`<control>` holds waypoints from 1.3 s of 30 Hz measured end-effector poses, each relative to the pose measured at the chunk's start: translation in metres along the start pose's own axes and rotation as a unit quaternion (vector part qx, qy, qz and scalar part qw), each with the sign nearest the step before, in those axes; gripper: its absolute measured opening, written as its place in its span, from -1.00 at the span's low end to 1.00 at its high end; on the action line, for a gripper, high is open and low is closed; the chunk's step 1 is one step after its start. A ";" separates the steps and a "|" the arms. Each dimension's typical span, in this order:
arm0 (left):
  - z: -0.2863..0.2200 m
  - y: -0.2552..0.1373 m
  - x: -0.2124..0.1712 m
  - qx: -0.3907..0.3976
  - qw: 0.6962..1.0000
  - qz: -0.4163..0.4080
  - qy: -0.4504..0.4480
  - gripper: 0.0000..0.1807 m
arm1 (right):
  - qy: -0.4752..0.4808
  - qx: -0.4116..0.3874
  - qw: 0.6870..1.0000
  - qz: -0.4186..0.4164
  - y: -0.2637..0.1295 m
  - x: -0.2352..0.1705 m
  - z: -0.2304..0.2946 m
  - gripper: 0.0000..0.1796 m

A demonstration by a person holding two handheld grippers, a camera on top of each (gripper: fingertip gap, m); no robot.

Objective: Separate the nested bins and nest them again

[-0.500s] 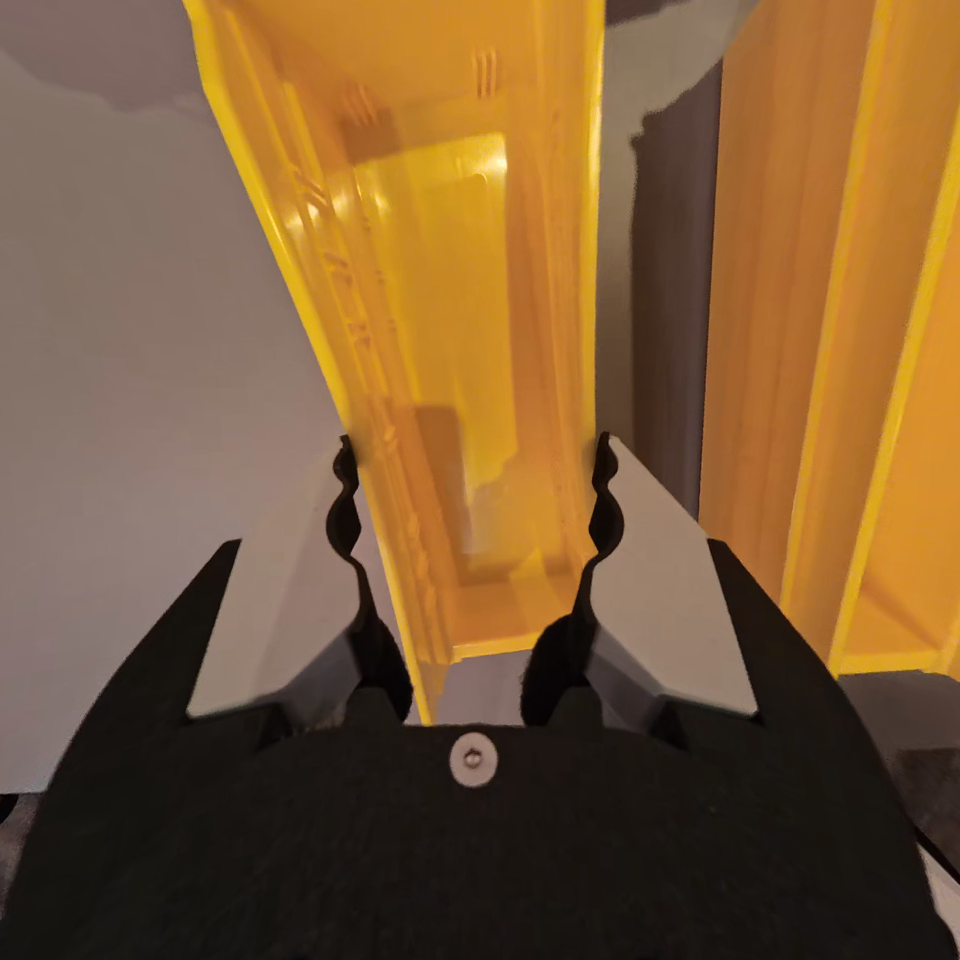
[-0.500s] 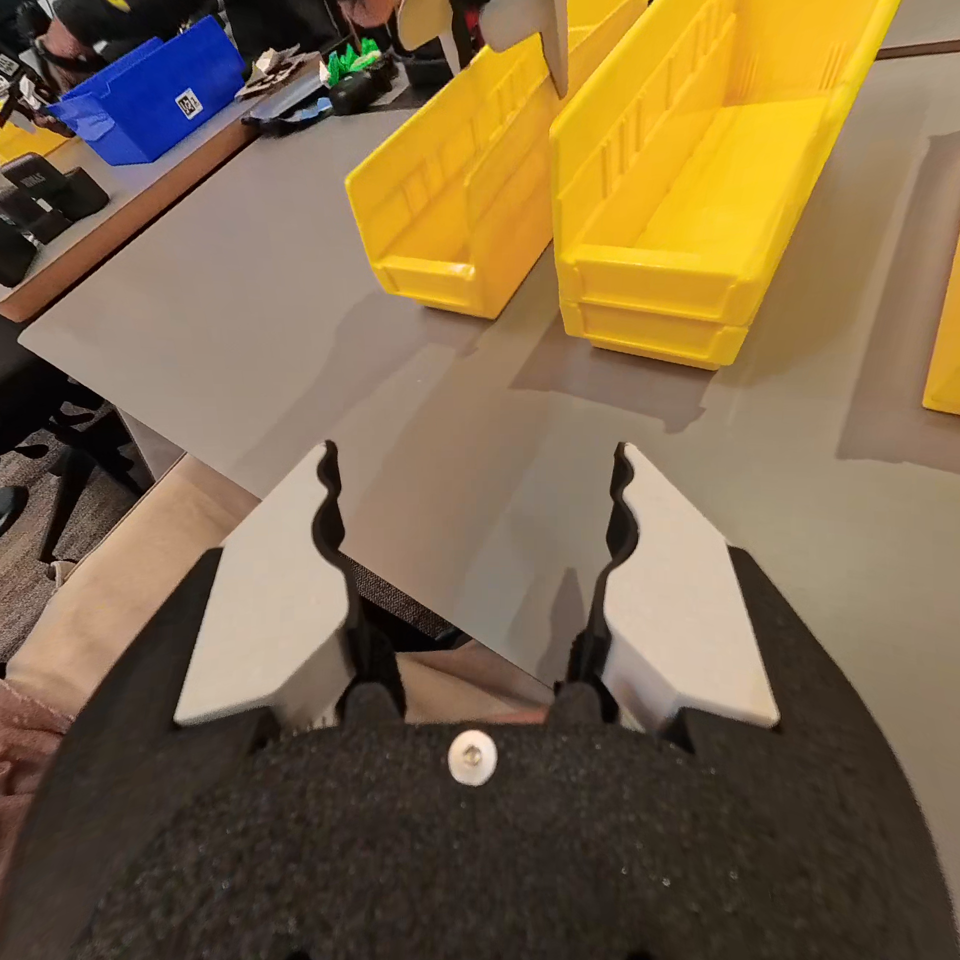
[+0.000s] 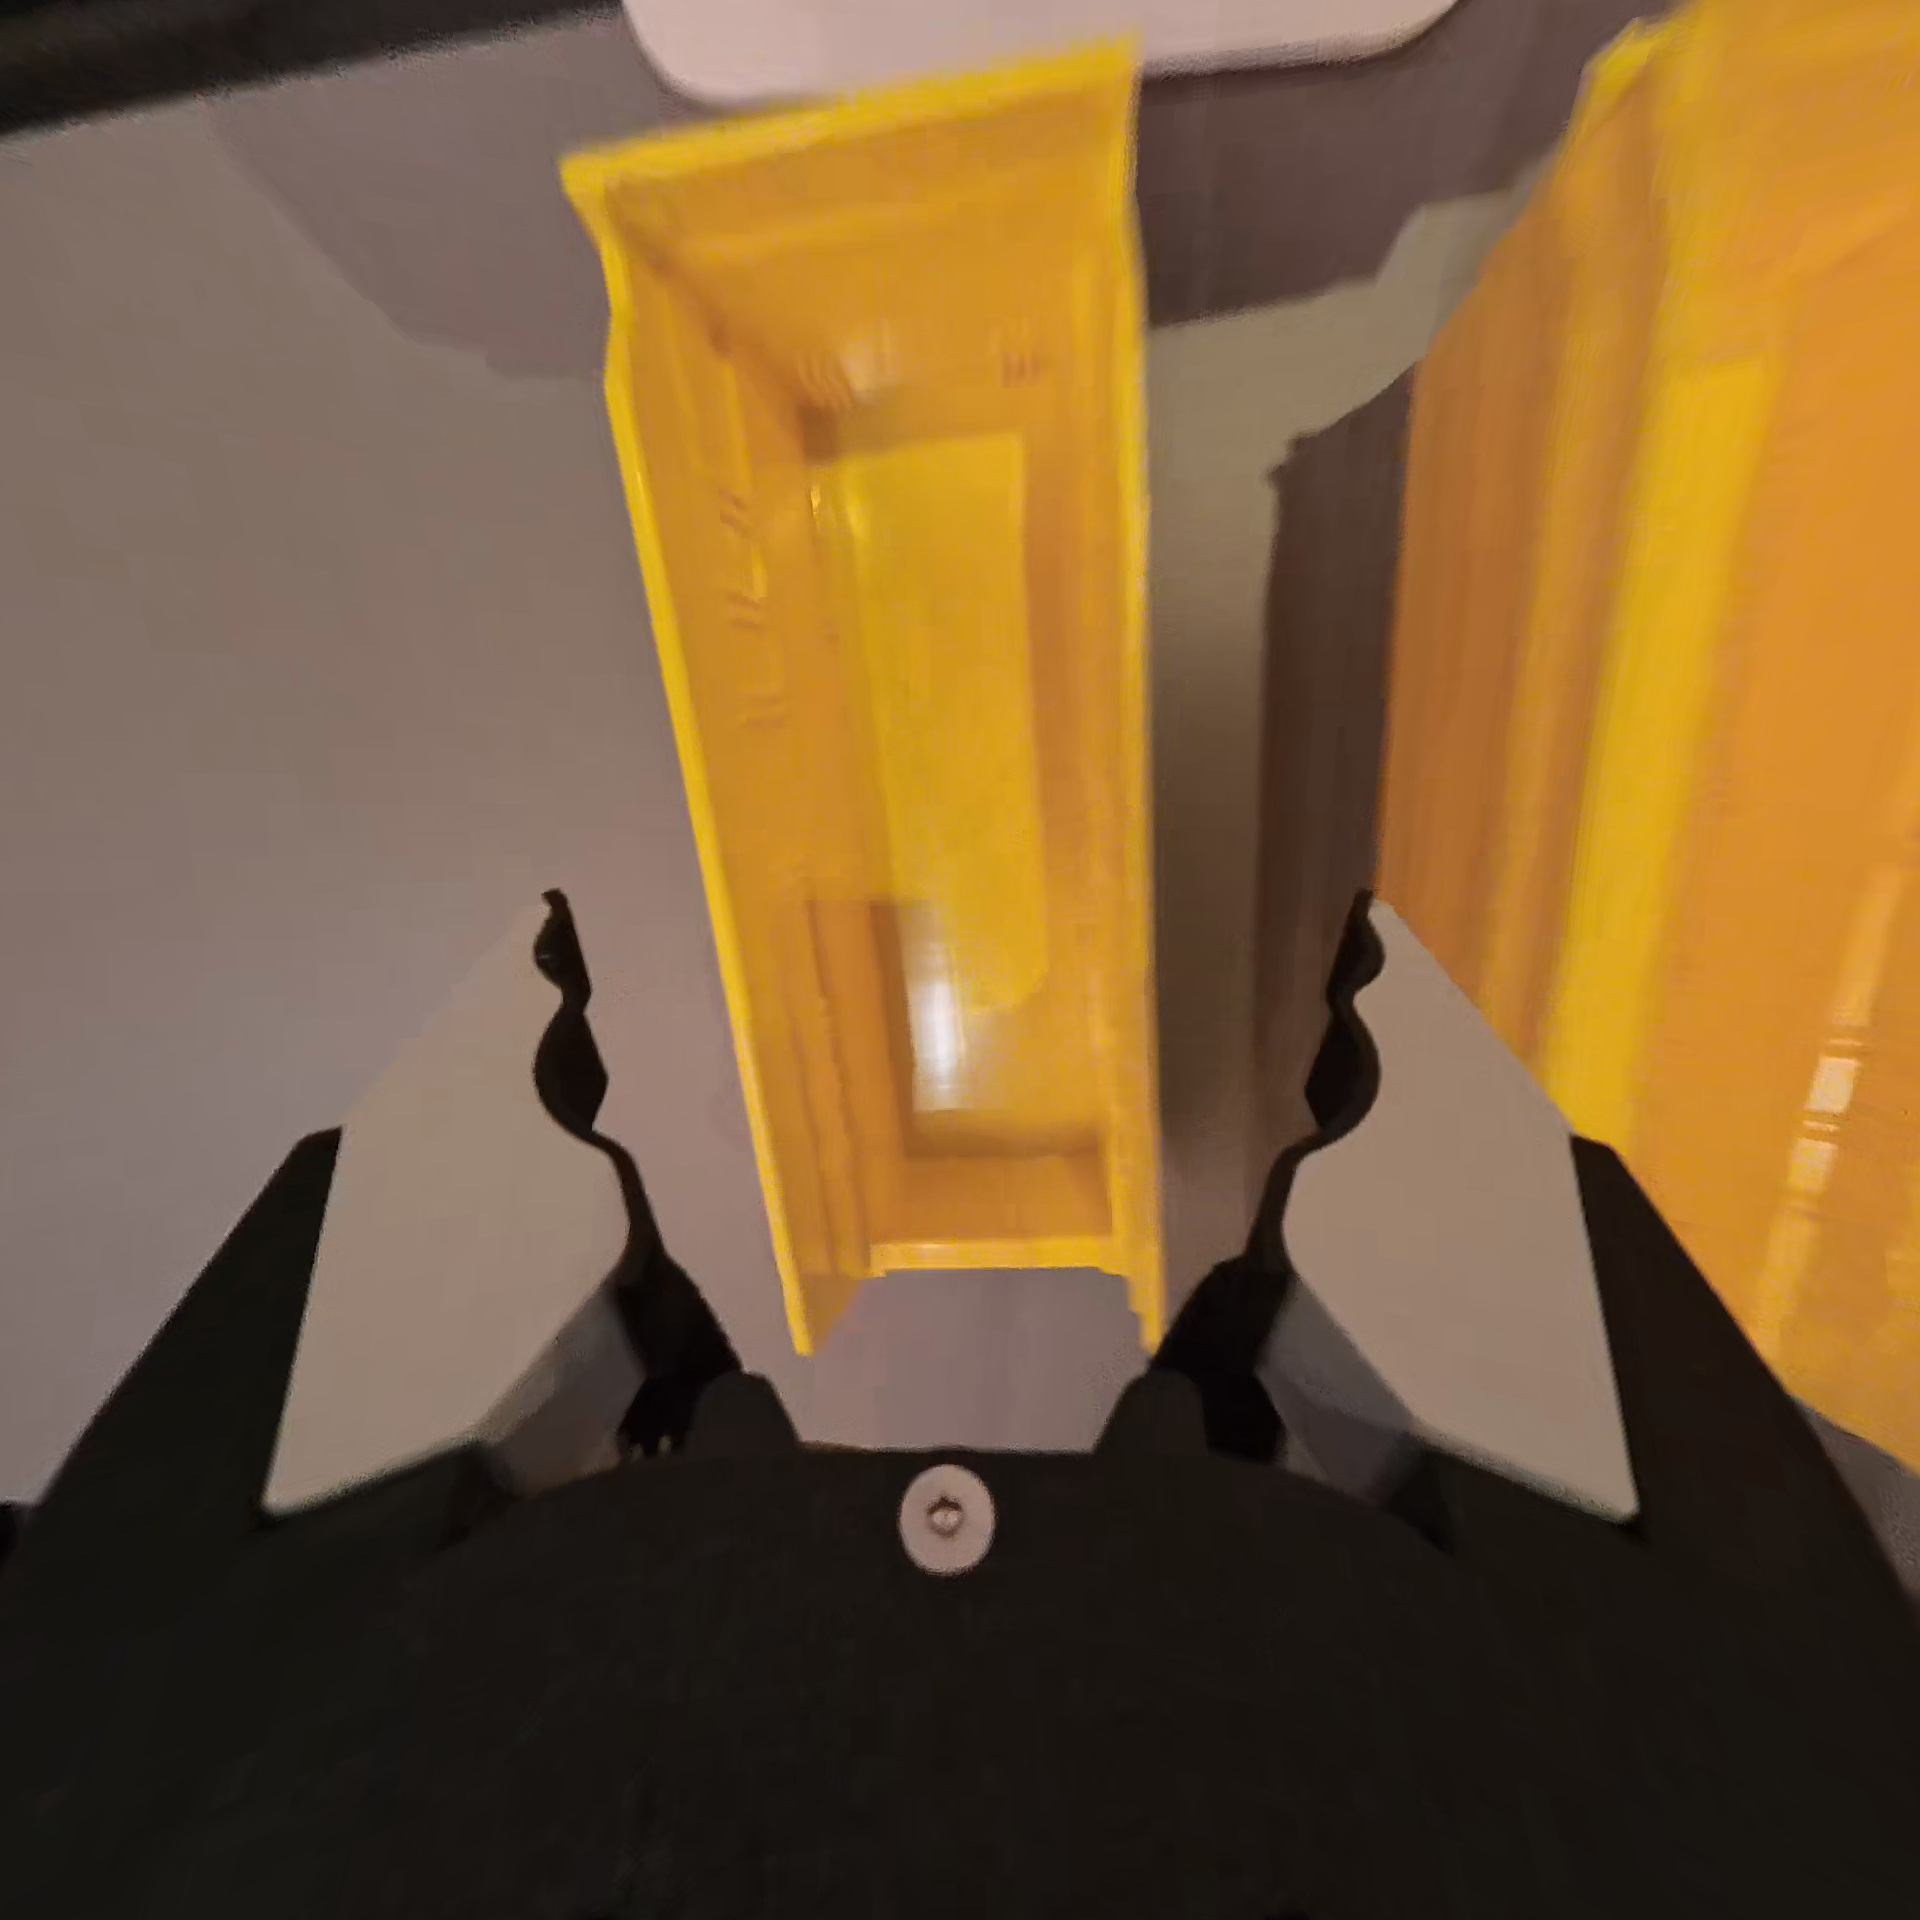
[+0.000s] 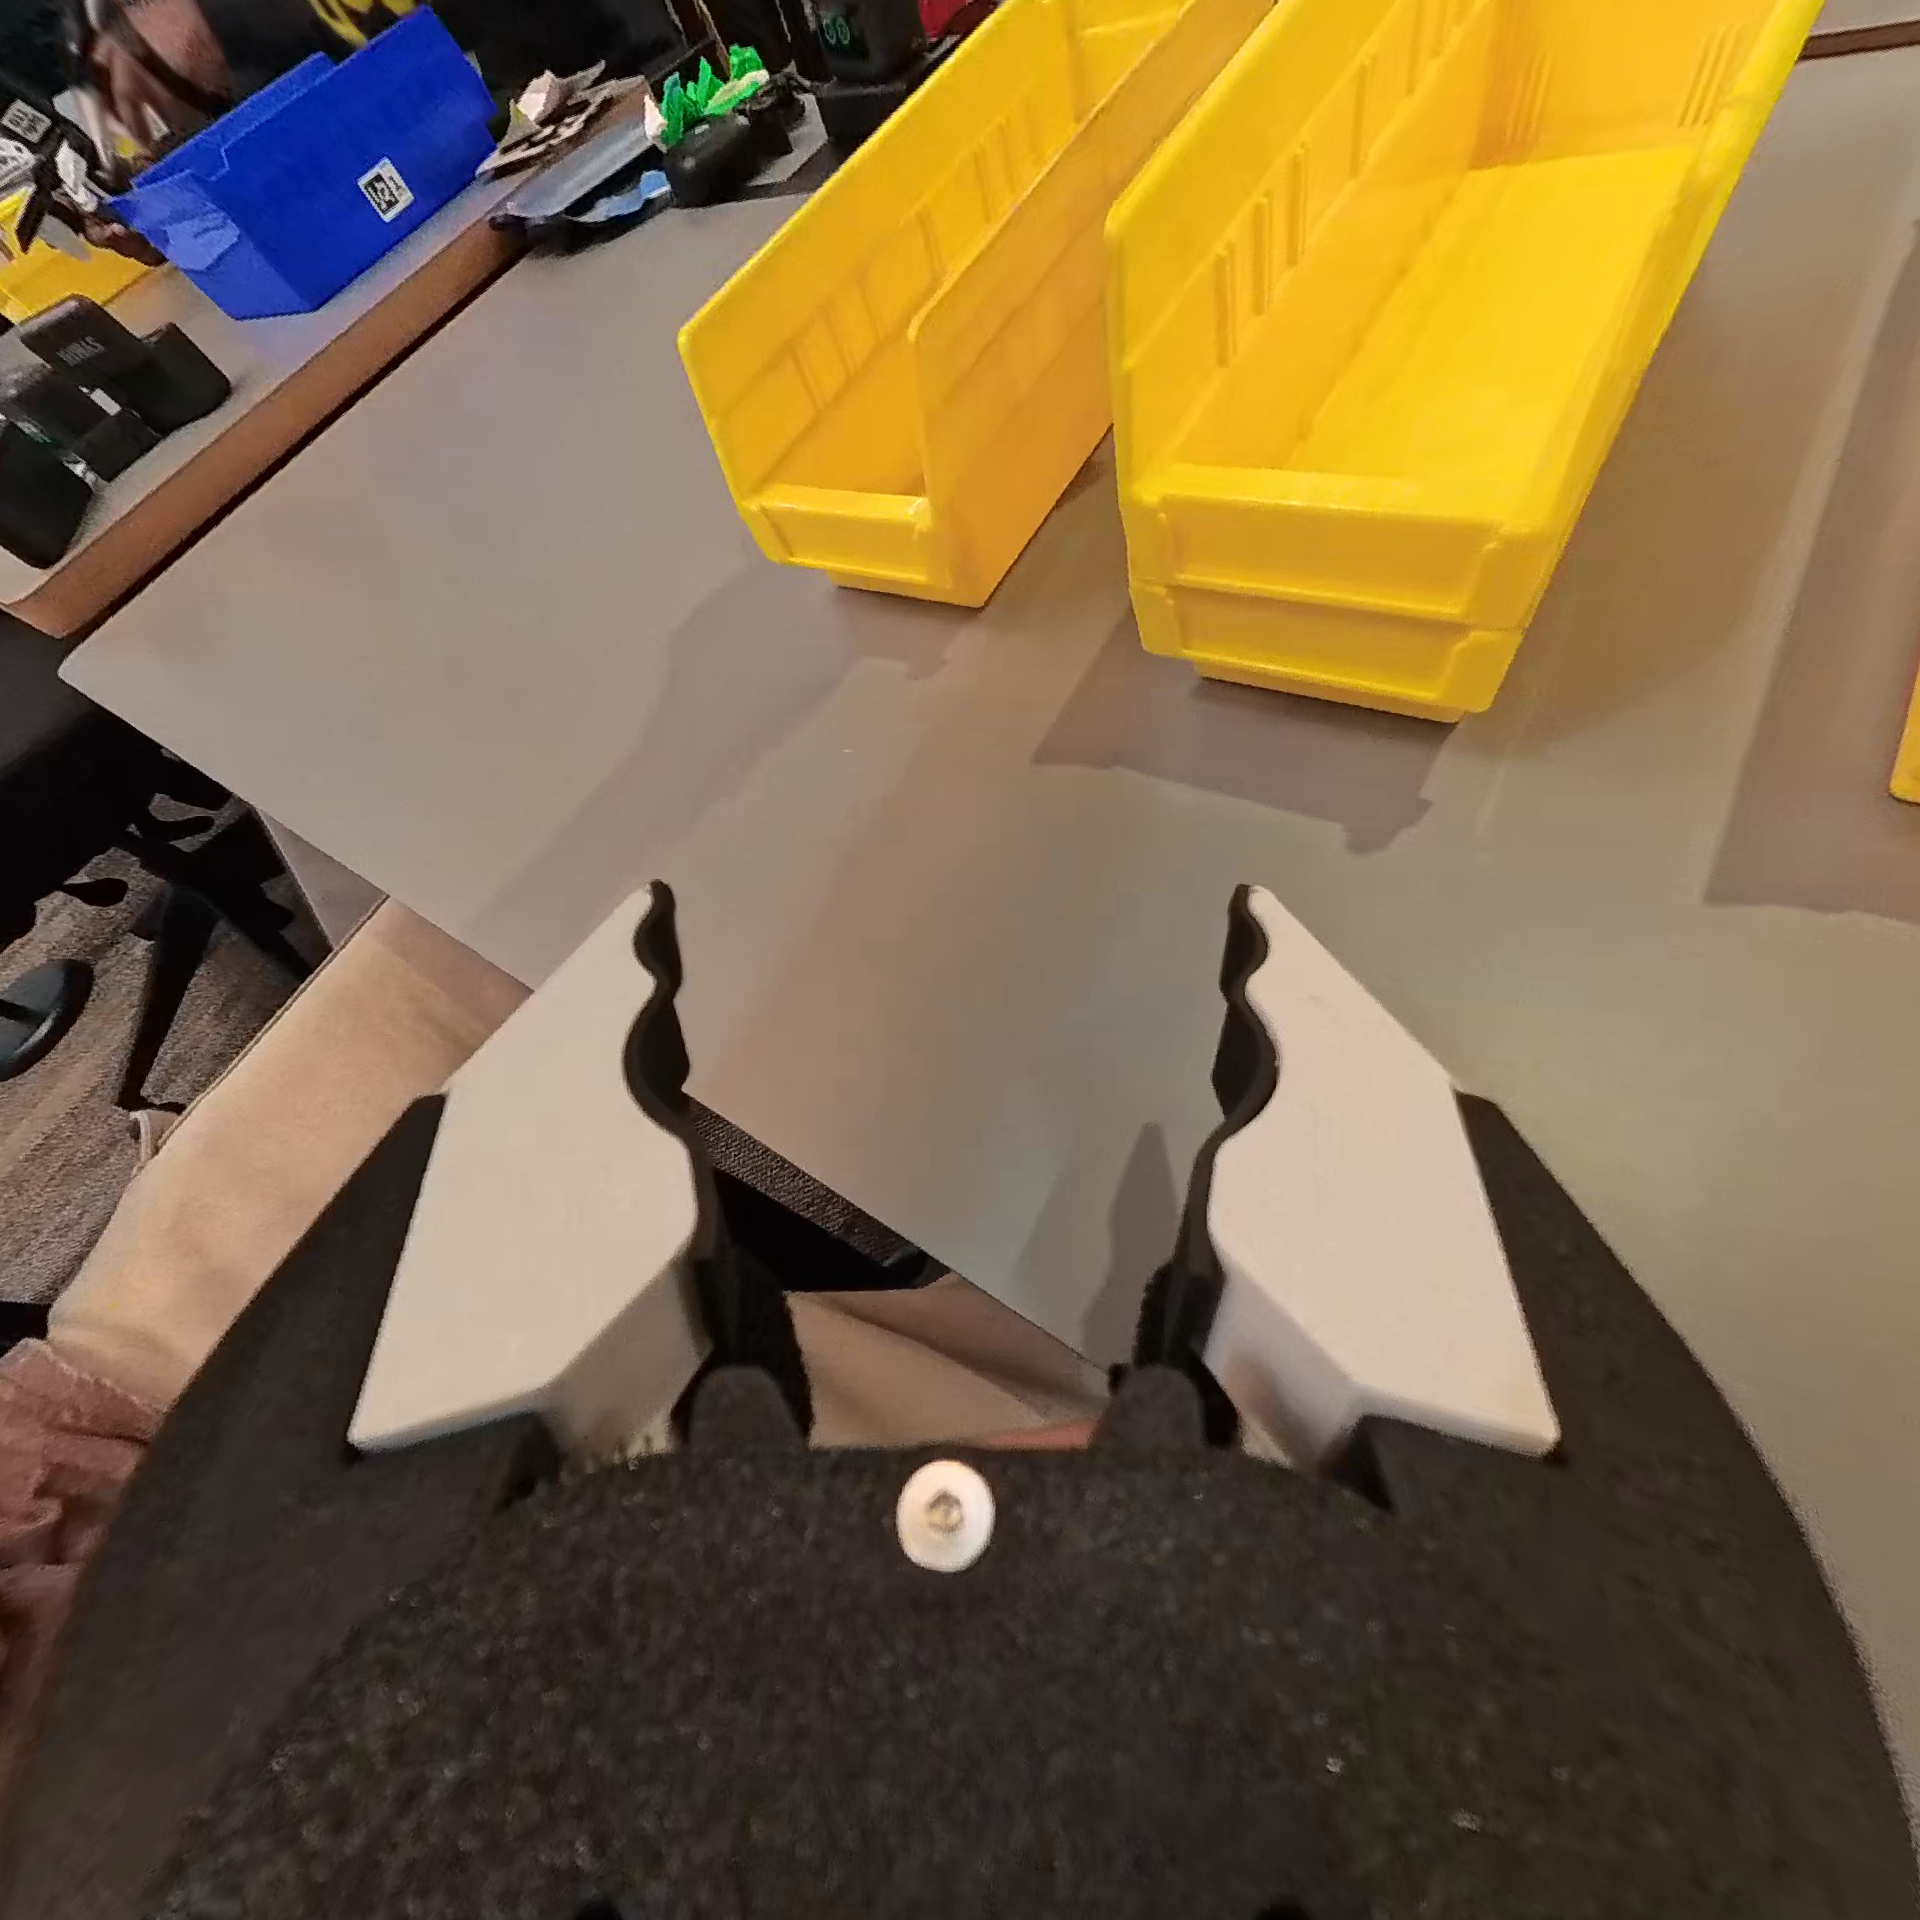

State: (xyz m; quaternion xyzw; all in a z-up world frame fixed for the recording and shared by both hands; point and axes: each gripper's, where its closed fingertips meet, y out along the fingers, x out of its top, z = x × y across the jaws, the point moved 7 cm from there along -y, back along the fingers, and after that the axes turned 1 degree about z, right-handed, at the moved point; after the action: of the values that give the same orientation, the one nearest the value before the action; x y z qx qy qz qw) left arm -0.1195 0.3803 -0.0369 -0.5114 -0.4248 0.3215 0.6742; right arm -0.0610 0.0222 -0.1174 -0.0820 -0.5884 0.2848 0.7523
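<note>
While we hover: left gripper point(image 3: 956, 997) jaws apart, straddling nothing.
Right gripper point(image 4: 951, 997): apart, empty.
Single bin point(image 4: 894, 416): 12 o'clock, loose on table point(image 4: 520, 582).
Nested pair point(image 4: 1403, 468): 1 o'clock.
Risk: we judge re-nesting askew could jam rims.

At the upper left of my right wrist view I see a blue bin point(image 4: 312, 197) with a small sticker, standing on a wooden-edged side table point(image 4: 260, 416). Near it lie black blocks point(image 4: 94, 416) at the left edge, and something bright green point(image 4: 712, 99) at the top among dark clutter. The grey table point(image 4: 520, 623) fills the middle. Below its corner, at the lower left, are carpet point(image 4: 62, 1174) and beige cloth point(image 4: 291, 1101).
</note>
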 end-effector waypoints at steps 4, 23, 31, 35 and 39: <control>-0.046 -0.046 0.010 -0.085 0.996 -0.019 -0.011 0.63 | -0.010 0.000 1.000 0.008 0.003 -0.001 0.004 0.16; -0.160 0.001 -0.014 -0.061 0.994 0.087 0.020 0.22 | 0.003 0.027 0.999 0.025 0.003 -0.005 0.003 0.16; -0.161 -0.004 -0.013 -0.049 0.995 0.086 0.026 -0.06 | -0.006 0.033 0.999 0.038 0.007 -0.009 0.010 0.17; -0.162 -0.007 -0.012 -0.048 0.994 0.087 0.040 -0.07 | -0.010 0.033 0.998 0.047 0.009 -0.012 0.011 0.16; -0.162 -0.009 -0.012 -0.067 0.993 0.089 0.027 -0.08 | -0.007 0.033 0.998 0.050 0.009 -0.012 0.010 0.16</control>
State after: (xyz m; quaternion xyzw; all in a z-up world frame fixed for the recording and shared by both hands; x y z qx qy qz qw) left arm 0.0215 0.3000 -0.0499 -0.5995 -0.3801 0.3373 0.6183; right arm -0.0749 0.0209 -0.1284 -0.0845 -0.5792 0.3415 0.7353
